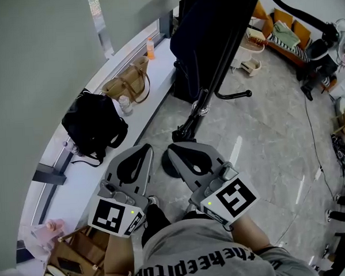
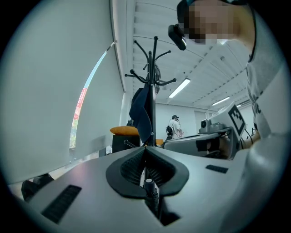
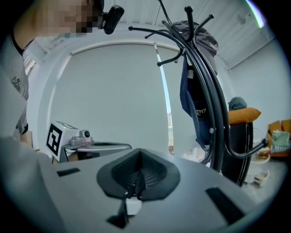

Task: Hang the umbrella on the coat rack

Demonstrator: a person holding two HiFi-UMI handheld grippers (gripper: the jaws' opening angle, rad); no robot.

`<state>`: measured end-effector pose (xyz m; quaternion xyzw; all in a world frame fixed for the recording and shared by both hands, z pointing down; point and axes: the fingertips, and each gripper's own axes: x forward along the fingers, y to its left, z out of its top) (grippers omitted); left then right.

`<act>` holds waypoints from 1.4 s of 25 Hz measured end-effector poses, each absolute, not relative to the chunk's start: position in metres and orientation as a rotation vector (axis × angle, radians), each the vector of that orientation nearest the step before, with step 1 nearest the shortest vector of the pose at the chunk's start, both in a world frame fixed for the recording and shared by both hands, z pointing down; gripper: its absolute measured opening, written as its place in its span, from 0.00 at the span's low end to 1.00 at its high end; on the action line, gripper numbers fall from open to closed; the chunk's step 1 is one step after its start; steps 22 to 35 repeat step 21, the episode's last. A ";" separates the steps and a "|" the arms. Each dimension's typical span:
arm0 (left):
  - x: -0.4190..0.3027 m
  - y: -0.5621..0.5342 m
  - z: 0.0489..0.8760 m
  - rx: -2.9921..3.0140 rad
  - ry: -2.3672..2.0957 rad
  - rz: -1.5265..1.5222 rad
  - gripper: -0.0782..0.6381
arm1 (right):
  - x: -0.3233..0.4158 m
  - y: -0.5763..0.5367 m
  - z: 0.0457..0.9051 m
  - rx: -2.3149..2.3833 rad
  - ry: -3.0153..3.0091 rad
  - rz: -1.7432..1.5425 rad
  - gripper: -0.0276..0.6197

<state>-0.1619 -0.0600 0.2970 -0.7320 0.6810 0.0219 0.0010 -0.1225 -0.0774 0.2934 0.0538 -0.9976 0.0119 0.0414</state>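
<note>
The black coat rack [image 1: 215, 63] stands just ahead of me, with a dark navy garment [image 1: 202, 35] draped on it. It also shows in the left gripper view as the rack [image 2: 154, 68] and in the right gripper view as the rack [image 3: 213, 104], with a cap at its top and a curved black hook [image 3: 248, 152] low down. I cannot pick out an umbrella for certain. My left gripper [image 1: 142, 150] and right gripper [image 1: 176, 149] are held side by side, short of the rack's base. Both are shut with nothing between the jaws.
A white window ledge [image 1: 102, 178] runs along the left and bears a black backpack [image 1: 94, 124], a woven tan bag [image 1: 126, 82] and an orange bottle [image 1: 150, 48]. A brown paper bag [image 1: 80, 255] stands by my left side. A sofa with cushions [image 1: 282, 28] stands far right, and cables [image 1: 320, 155] lie on the floor.
</note>
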 end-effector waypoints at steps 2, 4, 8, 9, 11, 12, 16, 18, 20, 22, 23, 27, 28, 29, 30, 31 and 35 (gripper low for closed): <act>-0.163 -0.059 0.294 -2.285 2.143 0.073 0.13 | -0.125 -0.075 0.293 0.142 -3.058 0.030 0.06; -0.163 -0.058 0.293 -2.282 2.142 0.072 0.13 | -0.127 -0.073 0.293 0.131 -3.058 0.029 0.06; -0.164 -0.057 0.293 -2.279 2.140 0.061 0.13 | -0.129 -0.070 0.294 0.132 -3.067 0.037 0.06; -0.164 -0.057 0.294 -2.280 2.140 0.060 0.13 | -0.129 -0.070 0.293 0.135 -3.069 0.038 0.06; -0.165 -0.056 0.294 -2.289 2.135 0.065 0.13 | -0.129 -0.070 0.293 0.145 -3.071 0.041 0.06; -0.165 -0.056 0.293 -2.294 2.131 0.067 0.13 | -0.129 -0.070 0.293 0.151 -3.070 0.042 0.06; -0.164 -0.055 0.292 -2.314 2.109 0.073 0.13 | -0.129 -0.068 0.293 0.174 -3.069 0.043 0.06; -0.164 -0.056 0.291 -2.323 2.101 0.080 0.13 | -0.129 -0.067 0.292 0.181 -3.069 0.041 0.06; -0.164 -0.056 0.291 -2.329 2.096 0.083 0.13 | -0.128 -0.068 0.292 0.188 -3.069 0.040 0.06; -0.164 -0.057 0.290 -2.332 2.093 0.083 0.13 | -0.128 -0.068 0.291 0.192 -3.069 0.040 0.06; -0.164 -0.057 0.290 -2.332 2.093 0.083 0.13 | -0.128 -0.068 0.291 0.192 -3.069 0.040 0.06; -0.164 -0.057 0.290 -2.332 2.093 0.083 0.13 | -0.128 -0.068 0.291 0.192 -3.069 0.040 0.06; -0.164 -0.057 0.290 -2.332 2.093 0.083 0.13 | -0.128 -0.068 0.291 0.192 -3.069 0.040 0.06; -0.164 -0.057 0.290 -2.332 2.093 0.083 0.13 | -0.128 -0.068 0.291 0.192 -3.069 0.040 0.06; -0.164 -0.057 0.290 -2.332 2.093 0.083 0.13 | -0.128 -0.068 0.291 0.192 -3.069 0.040 0.06; -0.164 -0.057 0.290 -2.332 2.093 0.083 0.13 | -0.128 -0.068 0.291 0.192 -3.069 0.040 0.06; -0.164 -0.057 0.290 -2.332 2.093 0.083 0.13 | -0.128 -0.068 0.291 0.192 -3.069 0.040 0.06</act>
